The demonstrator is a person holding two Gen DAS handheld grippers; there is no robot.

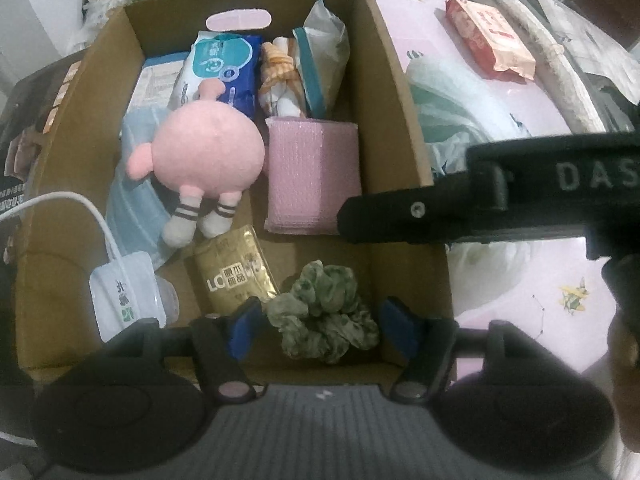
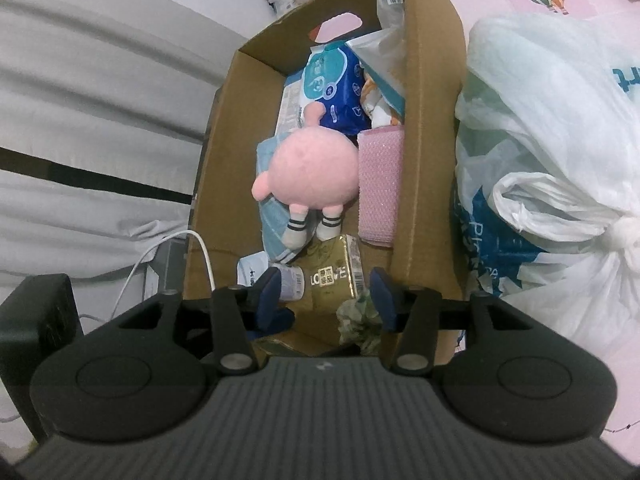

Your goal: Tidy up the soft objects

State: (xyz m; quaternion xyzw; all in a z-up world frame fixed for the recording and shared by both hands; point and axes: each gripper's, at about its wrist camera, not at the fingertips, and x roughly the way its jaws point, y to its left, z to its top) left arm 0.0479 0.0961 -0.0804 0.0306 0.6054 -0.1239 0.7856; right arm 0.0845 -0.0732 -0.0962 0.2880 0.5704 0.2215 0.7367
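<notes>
Left wrist view first: the left gripper (image 1: 322, 322) is spread wide, blue pads (image 1: 246, 326) on either side of a crumpled green scrunchie (image 1: 326, 316) with nothing pinched. The scrunchie is a ruffled ring of blotchy fabric, sat on the floor of the cardboard box (image 1: 394, 92) in its near right corner. Just beside it, a shiny gold foil packet (image 1: 234, 274) is laid flat, and touching that are the striped-sock feet of a round, fuzzy pink plush toy (image 1: 204, 156), which is sprawled on a soft pale blue cloth (image 1: 134, 204). To the right of the plush a pink bubble-wrap pouch (image 1: 312, 176) is propped up, dimpled all over. Further back a glossy blue wipes pack (image 1: 224, 70) is tucked in. A white pouch (image 1: 126, 292) with a cord is seen at the near left.

Right wrist view: the right gripper (image 2: 324, 294) is also held wide apart and empty above the near end of the box, with a knotted, crinkly white plastic bag (image 2: 560, 152) just beside the outer wall.
</notes>
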